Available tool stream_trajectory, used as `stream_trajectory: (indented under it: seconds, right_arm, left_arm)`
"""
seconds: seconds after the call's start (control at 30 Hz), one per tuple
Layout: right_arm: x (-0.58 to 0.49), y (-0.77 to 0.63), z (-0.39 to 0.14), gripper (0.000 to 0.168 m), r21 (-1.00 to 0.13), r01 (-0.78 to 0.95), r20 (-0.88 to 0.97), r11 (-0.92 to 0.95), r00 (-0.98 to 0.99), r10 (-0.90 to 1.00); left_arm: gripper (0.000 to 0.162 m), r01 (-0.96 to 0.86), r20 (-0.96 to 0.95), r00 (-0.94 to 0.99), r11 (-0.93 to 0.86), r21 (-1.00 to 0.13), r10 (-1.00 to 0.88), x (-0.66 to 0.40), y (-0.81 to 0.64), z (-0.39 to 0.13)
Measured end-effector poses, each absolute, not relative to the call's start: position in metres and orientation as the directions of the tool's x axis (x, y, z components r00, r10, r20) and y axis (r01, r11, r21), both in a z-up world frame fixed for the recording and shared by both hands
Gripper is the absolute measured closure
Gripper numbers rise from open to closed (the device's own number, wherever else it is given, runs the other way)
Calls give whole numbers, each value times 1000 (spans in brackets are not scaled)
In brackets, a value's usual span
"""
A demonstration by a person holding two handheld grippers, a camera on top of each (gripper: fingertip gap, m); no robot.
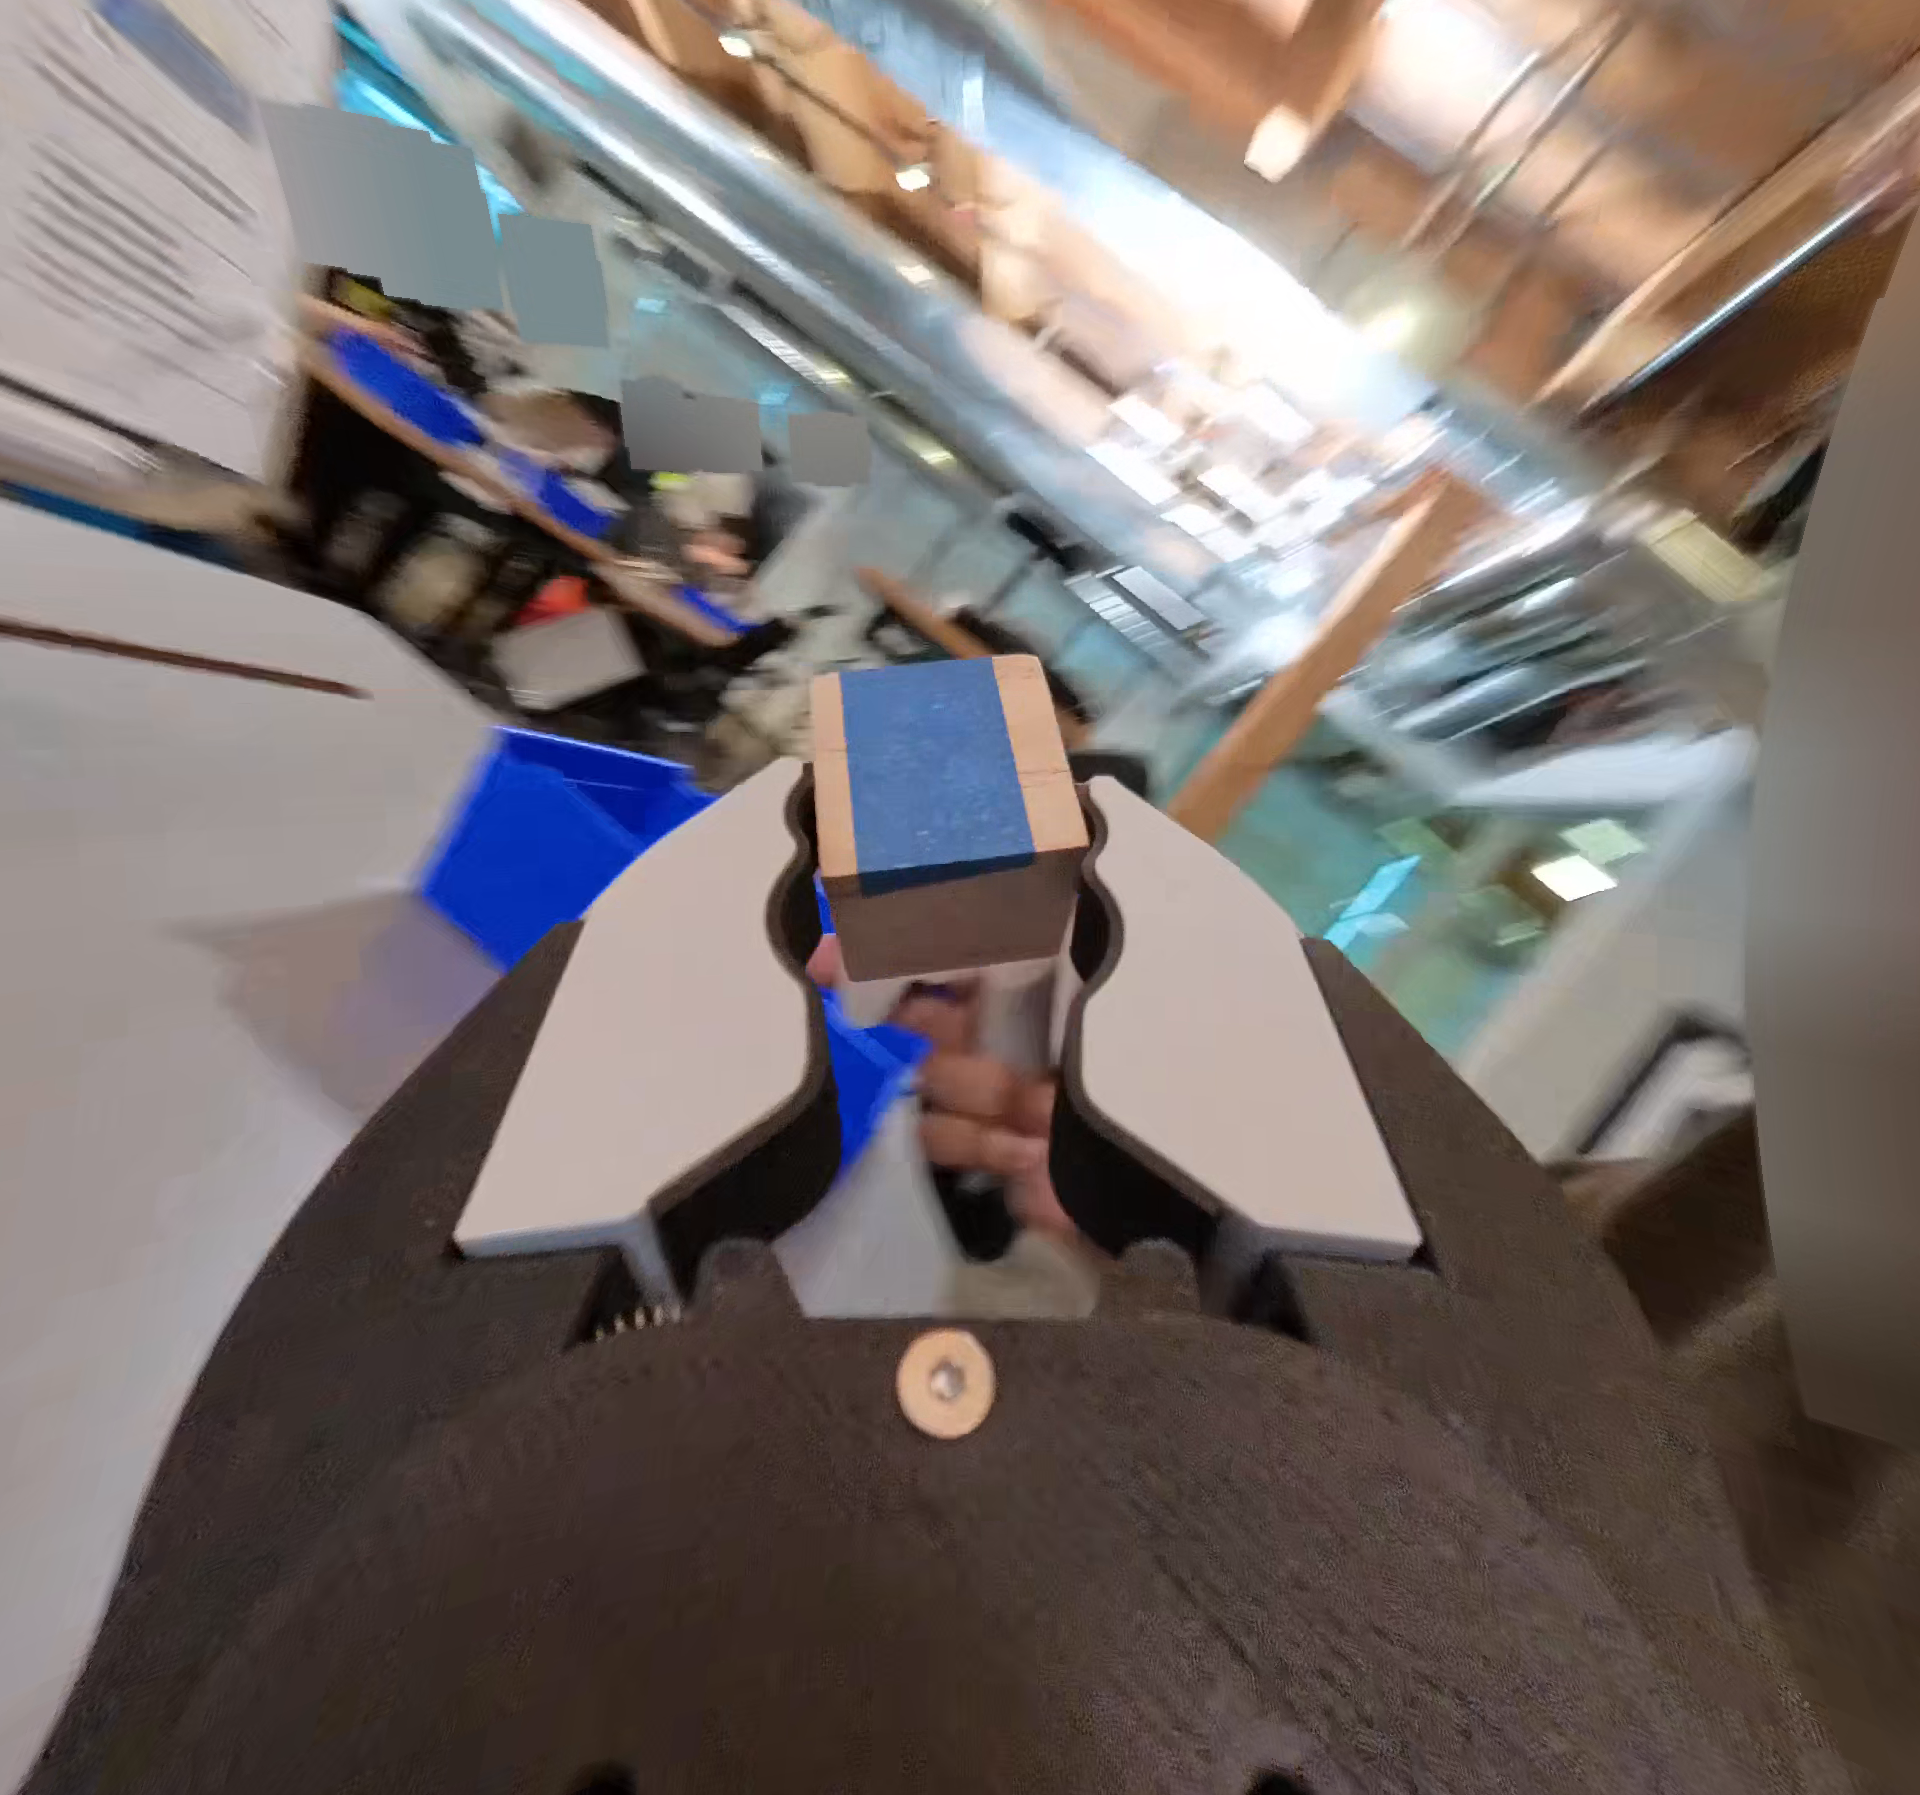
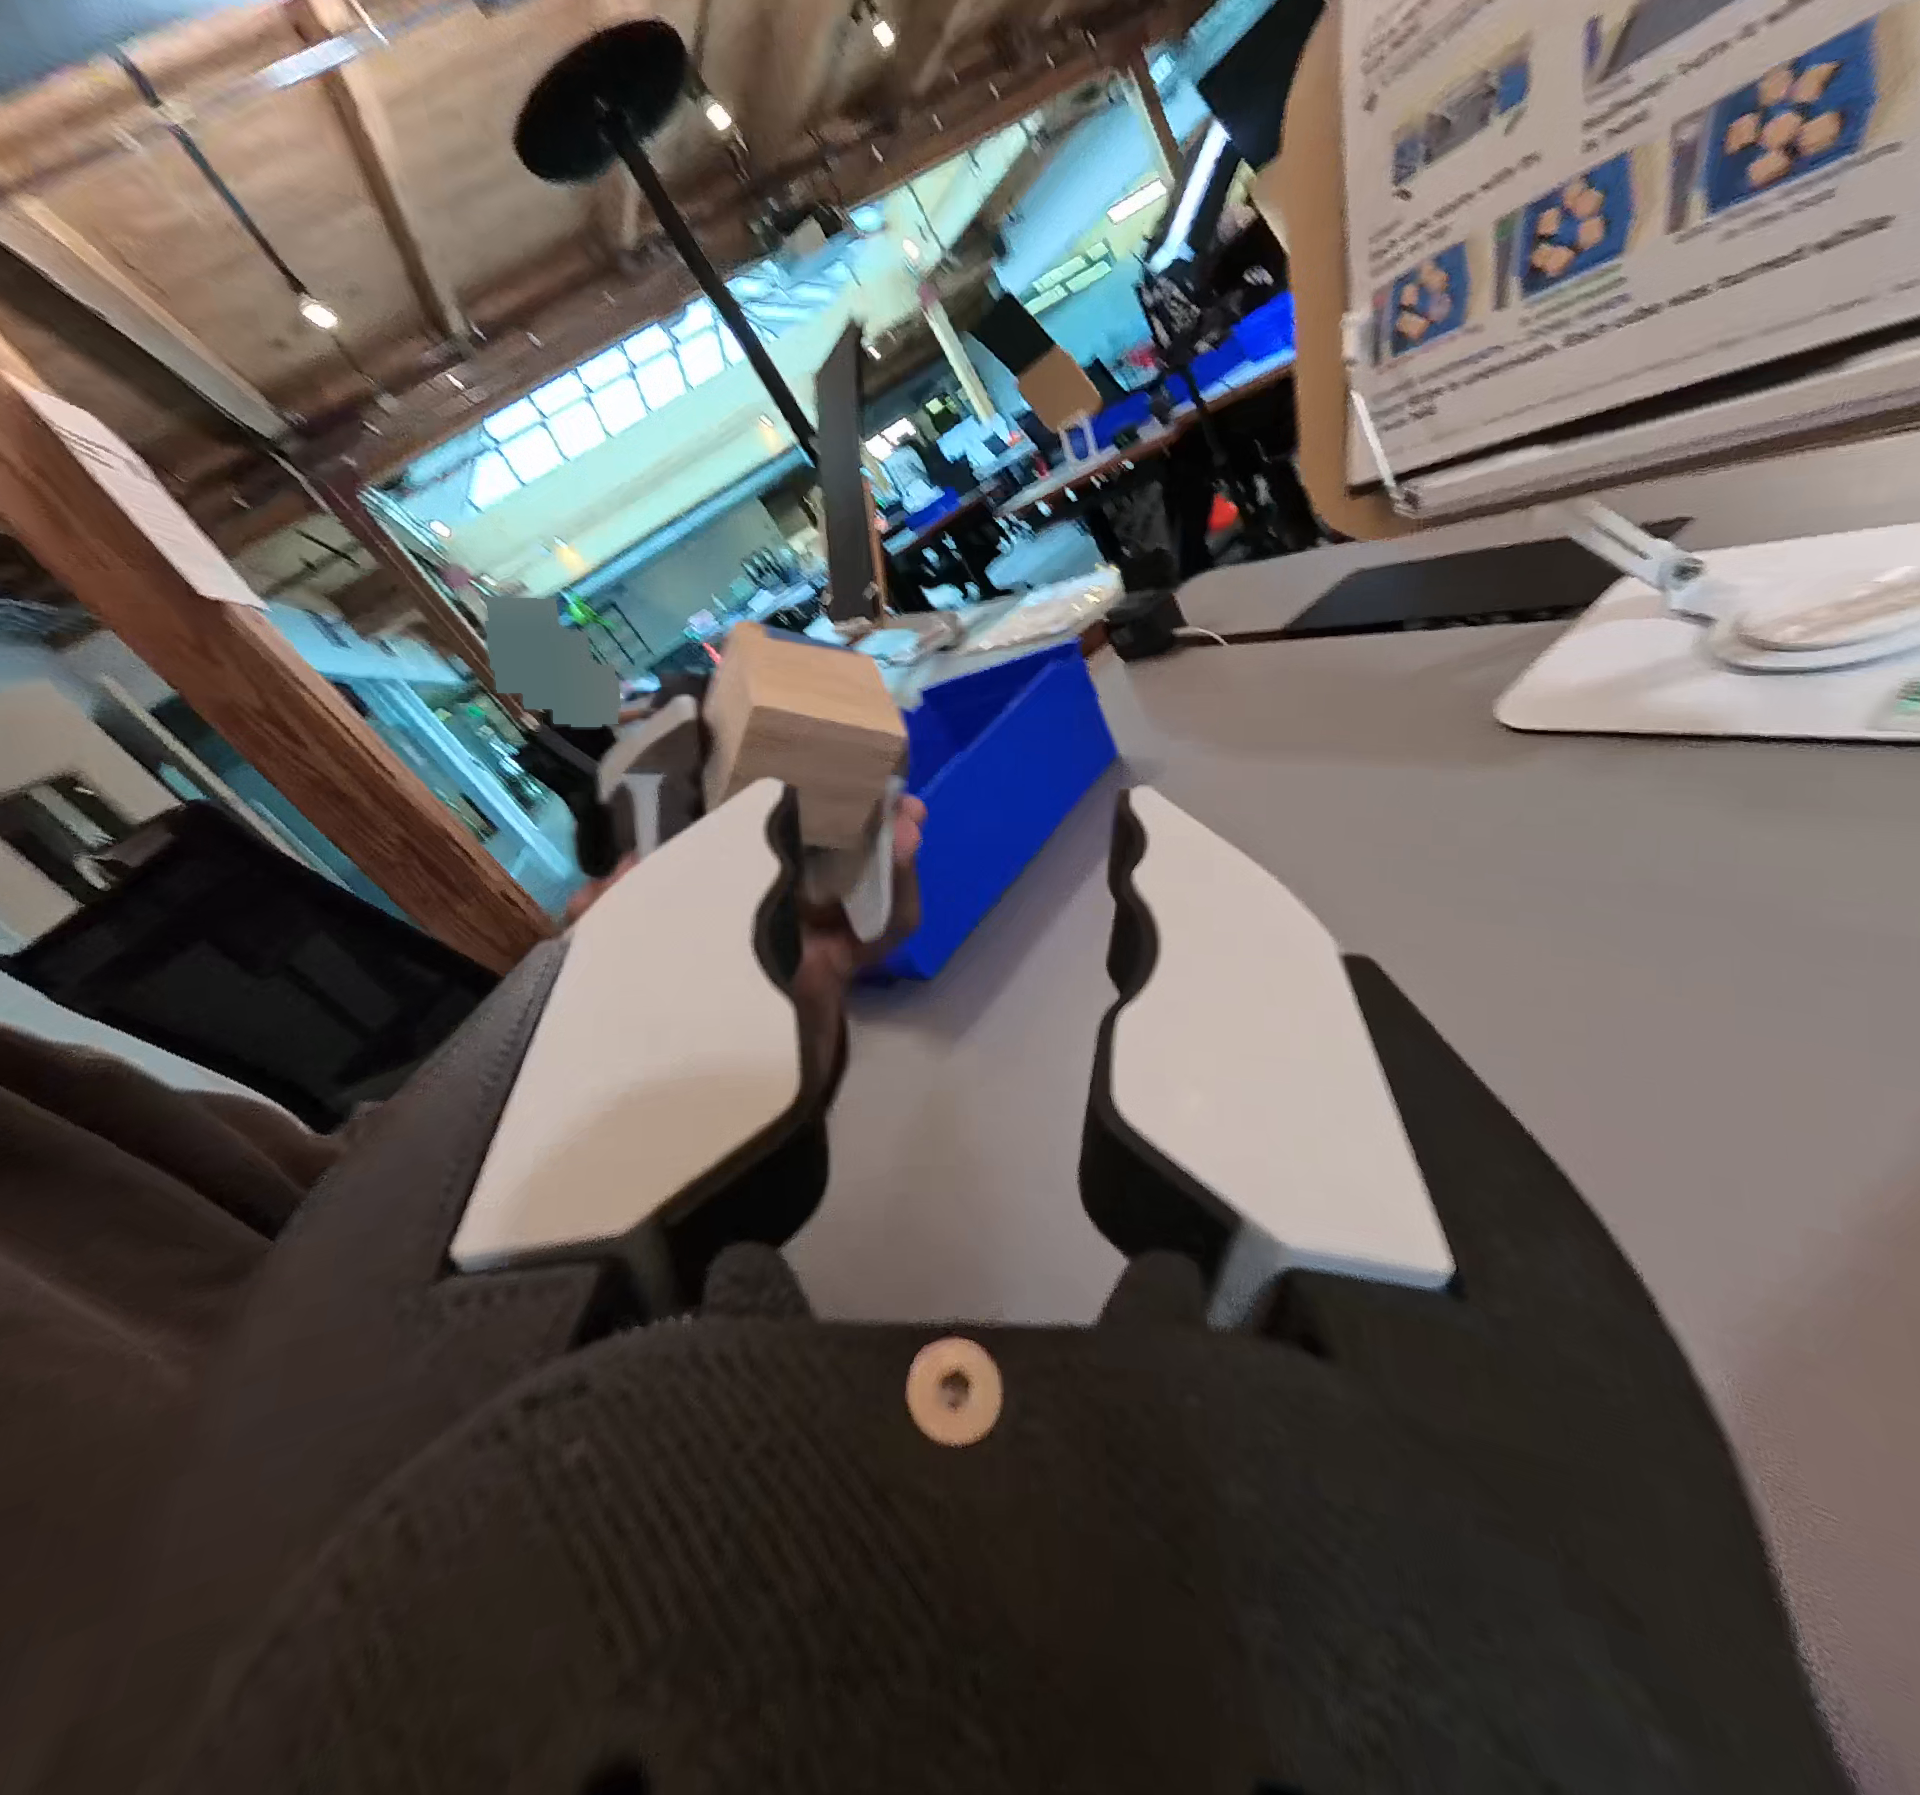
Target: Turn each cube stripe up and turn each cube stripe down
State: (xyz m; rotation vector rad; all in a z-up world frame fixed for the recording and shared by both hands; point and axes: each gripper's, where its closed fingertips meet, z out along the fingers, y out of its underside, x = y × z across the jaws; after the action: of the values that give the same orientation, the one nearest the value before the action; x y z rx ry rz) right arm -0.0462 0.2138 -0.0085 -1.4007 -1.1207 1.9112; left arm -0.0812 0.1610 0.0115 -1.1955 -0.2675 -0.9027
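Left wrist view: my left gripper [image 1: 940, 852] clamps one cube [image 1: 940, 810], stripe toward twelve o'clock, not yet set down; right gripper [image 2: 951, 872] gapes empty.

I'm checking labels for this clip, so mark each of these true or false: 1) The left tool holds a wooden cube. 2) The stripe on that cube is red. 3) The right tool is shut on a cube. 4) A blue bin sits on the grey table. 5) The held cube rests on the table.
1) The left tool holds a wooden cube: true.
2) Its stripe is red: false; the stripe is blue.
3) The right tool is shut on a cube: false; it is open and empty.
4) A blue bin sits on the grey table: true.
5) The held cube rests on the table: false; it is lifted in the air.
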Motion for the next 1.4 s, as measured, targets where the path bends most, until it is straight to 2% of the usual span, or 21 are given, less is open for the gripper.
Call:
stream_trajectory:
  seconds: [0.1, 0.23, 0.4, 0.47, 0.53, 0.8, 0.87, 1.0, 1.1, 1.17, 1.23, 1.33, 1.4]
  right_arm:
    - [-42, 197, 2, 107, -809, -4, -528, -588, -434, 730]
    - [-45, 178, -2, 106, -765, -27, -561, -644, -464, 686]
    - [-54, 157, -15, 105, -680, 38, -660, -732, -466, 589]
    - [-53, 150, -16, 117, -656, 61, -679, -752, -482, 554]
    - [-50, 146, -15, 125, -660, 64, -668, -748, -505, 546]
    - [-44, 158, -7, 126, -742, 19, -591, -670, -490, 640]
    - [-42, 174, 0, 126, -775, -15, -558, -631, -452, 696]
    - [-26, 243, 27, 126, -894, -115, -397, -432, -240, 886]
    - [2, 327, 33, 126, -964, -31, -264, -263, 71, 962]
    - [31, 381, 24, 125, -978, 54, -181, -203, 277, 944]
    - [58, 420, -3, 126, -953, 198, -128, -228, 418, 900]
    - [87, 451, -65, 125, -837, 438, -67, -329, 515, 854]
    - [98, 467, -100, 125, -771, 509, -36, -381, 563, 826]
  left_arm:
    - [117, 873, 726, 419, 21, -488, -545, -80, 161, 6]
    - [117, 921, 754, 312, -12, -390, -578, -78, 162, -2]
    - [117, 881, 710, 360, -29, -471, -605, -56, 163, -1]
    - [117, 863, 692, 388, -25, -505, -608, -51, 162, 0]
    - [116, 839, 674, 427, -15, -545, -603, -48, 162, 0]
    - [116, 824, 671, 417, -57, -564, -613, -43, 164, -5]
    - [106, 827, 691, 397, -92, -555, -604, -43, 166, -9]
    - [101, 817, 714, 368, -159, -554, -596, -39, 169, -19]
    - [100, 780, 719, 382, -215, -588, -580, -27, 173, -32]
    - [101, 753, 717, 395, -245, -611, -575, -19, 175, -40]
    - [101, 729, 718, 404, -275, -627, -566, -13, 177, -47]
    - [101, 708, 720, 412, -302, -639, -558, -6, 179, -55]
    - [102, 706, 729, 404, -319, -633, -552, -4, 180, -59]
